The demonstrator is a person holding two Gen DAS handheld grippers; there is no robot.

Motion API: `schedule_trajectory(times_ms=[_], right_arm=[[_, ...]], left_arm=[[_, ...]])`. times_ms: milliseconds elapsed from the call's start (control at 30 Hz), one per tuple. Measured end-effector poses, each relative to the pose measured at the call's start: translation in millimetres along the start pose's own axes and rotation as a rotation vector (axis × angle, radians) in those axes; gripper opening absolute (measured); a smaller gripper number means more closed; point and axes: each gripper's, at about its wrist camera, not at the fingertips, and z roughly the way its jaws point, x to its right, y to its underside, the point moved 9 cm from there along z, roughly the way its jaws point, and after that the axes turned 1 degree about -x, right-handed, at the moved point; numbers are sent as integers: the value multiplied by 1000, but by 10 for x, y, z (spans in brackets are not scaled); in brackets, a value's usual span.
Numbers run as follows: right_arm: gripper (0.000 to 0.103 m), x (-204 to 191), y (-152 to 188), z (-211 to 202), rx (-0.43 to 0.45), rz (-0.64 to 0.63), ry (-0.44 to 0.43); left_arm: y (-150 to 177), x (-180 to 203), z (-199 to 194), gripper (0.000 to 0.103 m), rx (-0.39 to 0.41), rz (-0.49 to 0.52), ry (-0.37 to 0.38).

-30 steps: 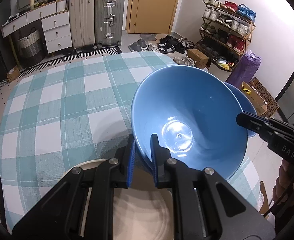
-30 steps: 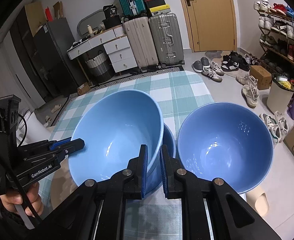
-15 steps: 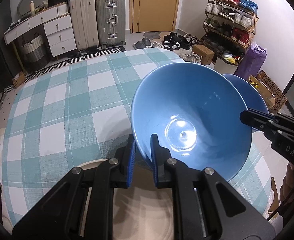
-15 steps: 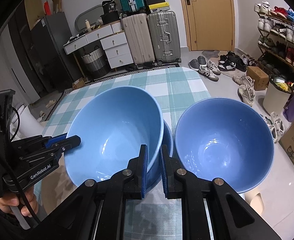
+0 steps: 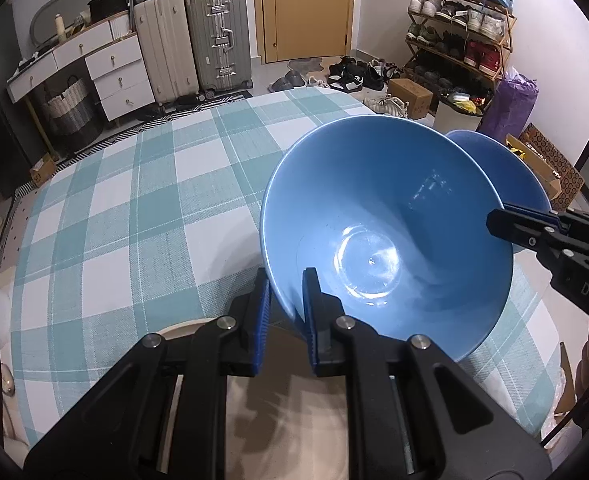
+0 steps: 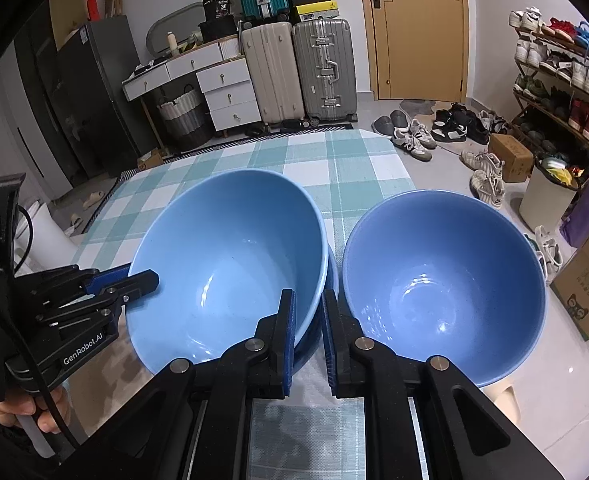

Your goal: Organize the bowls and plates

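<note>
Currently both hand-held grippers clench rims: left hand-held gripper [image 5: 286, 304] on tilted blue bowl [image 5: 386, 232], right hand-held gripper [image 6: 308, 320] on the nested bowl [image 6: 314, 340] beneath, left of the third bowl [image 6: 442, 288]. Glazed, slippery, fragile; you keep rim pinches.

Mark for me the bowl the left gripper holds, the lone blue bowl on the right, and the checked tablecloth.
Held blue bowl [image 6: 230, 264], right wrist view, inner wall.
Lone blue bowl [image 6: 446, 280], right wrist view, inner wall.
Checked tablecloth [image 5: 142, 208], left wrist view, bare patch left of the bowls.

Bright, sharp, fisheye-bent, dark corners
</note>
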Motion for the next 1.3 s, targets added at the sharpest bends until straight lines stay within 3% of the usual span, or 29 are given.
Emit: schedule_trajectory(times_ms=[500, 933, 1000, 1100, 1200, 1267, 1300], right_arm=[[16, -1, 26, 74, -23, -35, 39], [23, 39, 18, 90, -53, 13, -5], [31, 44, 7, 57, -48, 17, -12], [58, 81, -27, -47, -26, 56, -47], [68, 149, -84, -203, 11, 84, -73], [76, 208, -125, -321, 38, 93, -68], [82, 235, -145, -391, 54, 97, -69]], left_arm=[[19, 8, 41, 15, -8, 36, -21], [54, 12, 71, 18, -22, 22, 8], [70, -17, 58, 22, -32, 7, 18], [93, -34, -5, 32, -38, -11, 44], [102, -48, -130, 44, -21, -32, 67], [99, -40, -222, 65, -15, -47, 82], [90, -32, -264, 70, -11, -53, 92]])
